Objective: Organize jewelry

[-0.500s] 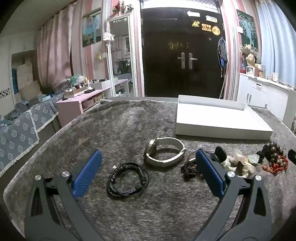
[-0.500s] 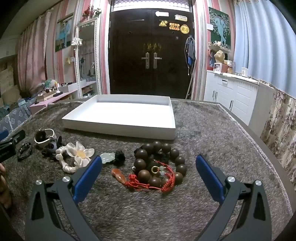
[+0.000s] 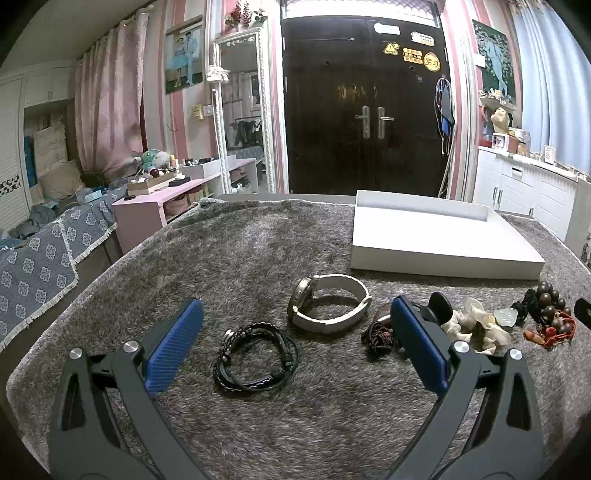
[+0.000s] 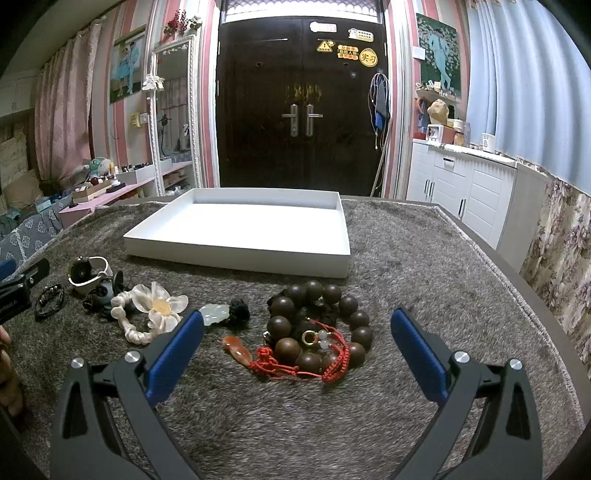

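Hovering left claw (image 3: 295,347) spread over black bracelet (image 3: 255,362), right claw (image 4: 295,347) spread (perhaps above beads (image 4: 319,325)).

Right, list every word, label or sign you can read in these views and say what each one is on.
"实习" on the round yellow sticker on the dark double door.
Yellow warning triangle sticker: text below its symbol too small to read.
Orange rectangular sticker: characters blurred.
Two white stickers near the door top: unreadable.
White mug on the cabinet: print too small.
Watch and other jewelry: no legible text.
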